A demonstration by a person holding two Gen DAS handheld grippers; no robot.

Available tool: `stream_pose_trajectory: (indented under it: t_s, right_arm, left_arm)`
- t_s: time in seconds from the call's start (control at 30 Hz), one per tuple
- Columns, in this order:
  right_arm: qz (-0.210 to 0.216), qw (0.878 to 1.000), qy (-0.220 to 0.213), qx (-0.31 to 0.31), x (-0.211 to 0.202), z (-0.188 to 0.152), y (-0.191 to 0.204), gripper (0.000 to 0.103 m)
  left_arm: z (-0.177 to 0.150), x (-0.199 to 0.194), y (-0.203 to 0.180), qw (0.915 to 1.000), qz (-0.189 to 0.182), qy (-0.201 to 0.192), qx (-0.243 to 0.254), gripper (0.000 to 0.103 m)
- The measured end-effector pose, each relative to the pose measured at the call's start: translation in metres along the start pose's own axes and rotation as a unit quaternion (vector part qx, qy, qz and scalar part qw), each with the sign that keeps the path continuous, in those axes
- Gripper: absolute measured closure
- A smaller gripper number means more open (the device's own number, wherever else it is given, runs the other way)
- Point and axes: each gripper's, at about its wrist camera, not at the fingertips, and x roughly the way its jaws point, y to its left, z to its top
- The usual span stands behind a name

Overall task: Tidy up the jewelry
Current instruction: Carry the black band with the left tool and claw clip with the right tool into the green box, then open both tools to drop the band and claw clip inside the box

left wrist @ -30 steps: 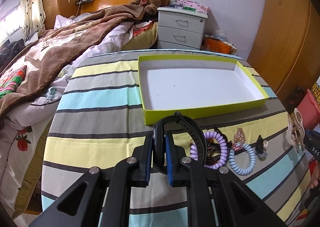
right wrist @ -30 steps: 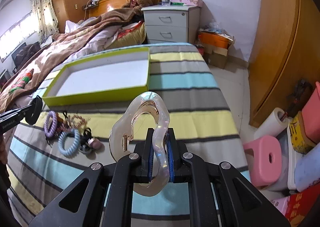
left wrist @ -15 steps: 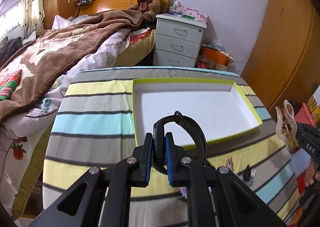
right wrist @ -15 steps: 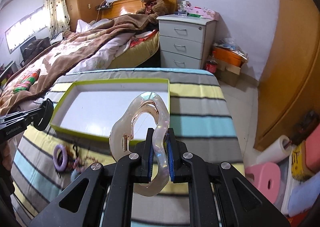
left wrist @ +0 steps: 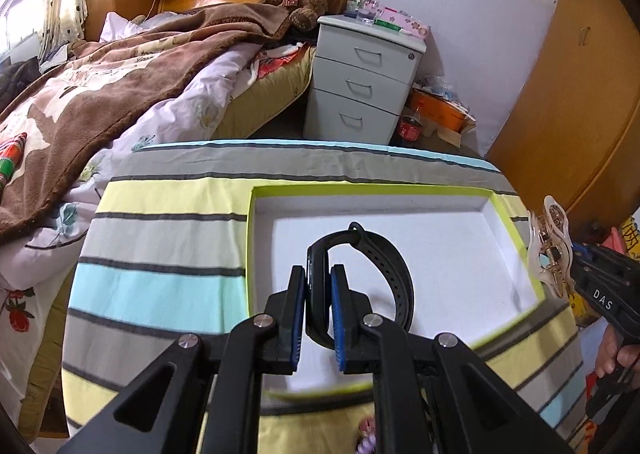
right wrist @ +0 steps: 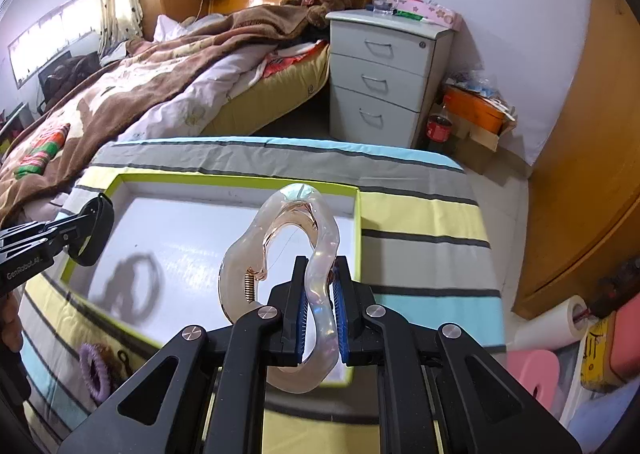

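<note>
My left gripper (left wrist: 318, 294) is shut on a black watch band (left wrist: 384, 278) and holds it above the white floor of the green-rimmed box (left wrist: 496, 199). My right gripper (right wrist: 320, 294) is shut on a clear pinkish hair claw clip (right wrist: 280, 246), held above the same box (right wrist: 356, 213) near its right side. The clip also shows at the right edge of the left wrist view (left wrist: 550, 246). The watch band shows at the left in the right wrist view (right wrist: 94, 232). A purple spiral hair tie (right wrist: 94, 370) lies on the striped cloth in front of the box.
The box sits on a table with a striped cloth (left wrist: 160, 286). Behind it are a bed (left wrist: 120, 73), a grey drawer unit (left wrist: 360, 81) and a wooden wardrobe (left wrist: 580, 93). A pink stool (right wrist: 532, 370) and a paper roll (right wrist: 556, 322) stand on the floor at right.
Both grippers have moved forward over the box, each still holding its item. The loose jewelry has slipped to the bottom edge of both views.
</note>
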Motion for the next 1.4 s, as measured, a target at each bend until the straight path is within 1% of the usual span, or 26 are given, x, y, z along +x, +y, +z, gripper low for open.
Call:
stream_pose_trajectory:
  t_s: [0.1, 0.23, 0.5, 0.7, 0.87, 1.17, 1.2, 1.3, 1.33, 1.4]
  right_arm:
    - [0.000, 1.000, 0.008, -0.008, 0.013, 0.007, 0.003, 0.091]
    - [0.000, 1.000, 0.017, -0.014, 0.026, 0.015, 0.004, 0.091]
    - [-0.005, 0.999, 0.039, -0.029, 0.048, 0.017, 0.006, 0.091]
    - [-0.008, 0.998, 0.048, -0.034, 0.058, 0.016, 0.005, 0.091]
    - [-0.013, 0.998, 0.057, -0.038, 0.066, 0.016, 0.006, 0.091]
    - [-0.016, 0.997, 0.057, -0.039, 0.068, 0.017, 0.006, 0.089]
    - [-0.018, 0.998, 0.055, -0.039, 0.068, 0.017, 0.006, 0.089]
    - [-0.018, 0.998, 0.051, -0.037, 0.065, 0.018, 0.006, 0.088]
    - [-0.017, 0.998, 0.049, -0.036, 0.064, 0.019, 0.006, 0.087]
    - [-0.020, 0.998, 0.046, -0.036, 0.063, 0.020, 0.006, 0.082]
  left_arm:
    - [0.005, 0.013, 0.001, 0.9999, -0.004, 0.010, -0.008, 0.090]
    - [0.010, 0.030, 0.000, 0.9997, 0.000, 0.023, -0.010, 0.090]
    - [0.012, 0.050, -0.002, 0.9992, 0.007, 0.039, -0.009, 0.090]
    - [0.011, 0.059, -0.004, 0.9988, 0.014, 0.047, -0.006, 0.090]
    - [0.011, 0.061, -0.003, 0.9989, 0.016, 0.044, -0.007, 0.090]
    - [0.012, 0.062, -0.002, 0.9988, 0.019, 0.045, -0.010, 0.088]
    - [0.013, 0.062, -0.002, 0.9987, 0.019, 0.046, -0.011, 0.088]
    - [0.013, 0.062, -0.002, 0.9987, 0.021, 0.045, -0.012, 0.081]
    - [0.014, 0.062, -0.002, 0.9987, 0.022, 0.044, -0.011, 0.077]
    - [0.014, 0.062, -0.002, 0.9987, 0.021, 0.045, -0.011, 0.074]
